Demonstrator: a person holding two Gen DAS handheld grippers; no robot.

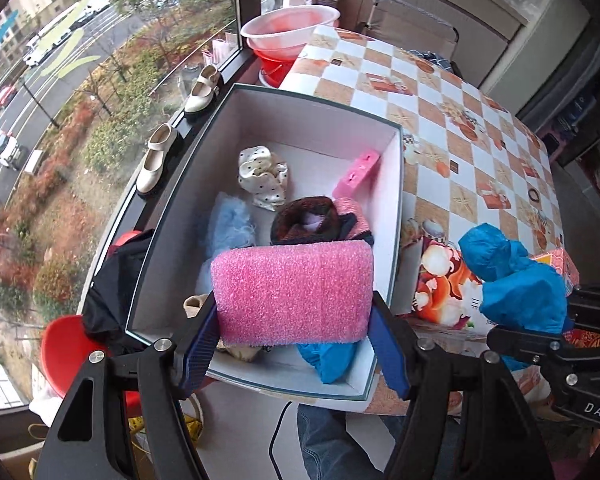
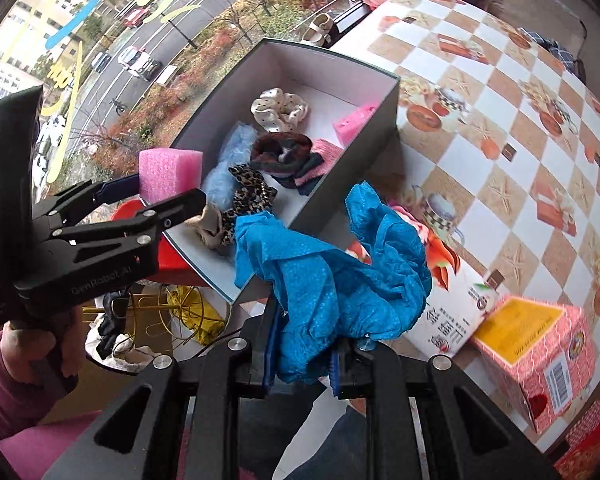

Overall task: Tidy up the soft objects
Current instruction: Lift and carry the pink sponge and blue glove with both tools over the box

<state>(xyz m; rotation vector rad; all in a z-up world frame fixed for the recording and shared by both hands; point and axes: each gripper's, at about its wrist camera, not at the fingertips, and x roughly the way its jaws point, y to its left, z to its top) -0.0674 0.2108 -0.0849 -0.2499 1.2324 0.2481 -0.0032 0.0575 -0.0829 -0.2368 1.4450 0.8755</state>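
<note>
My left gripper [image 1: 294, 336] is shut on a pink foam block [image 1: 292, 292] and holds it above the near end of the open white box [image 1: 396, 184]. The block also shows in the right wrist view [image 2: 168, 172]. My right gripper [image 2: 300, 364] is shut on a crumpled blue cloth [image 2: 332, 276], held just outside the box's near right corner. Inside the box lie a polka-dot scrunchie [image 1: 264, 178], a light blue fluffy piece [image 1: 230, 224], a dark scrunchie [image 1: 306, 218], a small pink foam piece [image 1: 358, 174], a leopard scrunchie [image 2: 252, 196] and another blue cloth [image 1: 328, 360].
The box sits at the left edge of a checkered table [image 1: 480, 128], next to a window. Printed cartons [image 2: 532, 348] stand to the right of the box. A pink basin [image 1: 290, 26] stands at the far table end. Two white shoes [image 1: 156, 158] rest on the sill.
</note>
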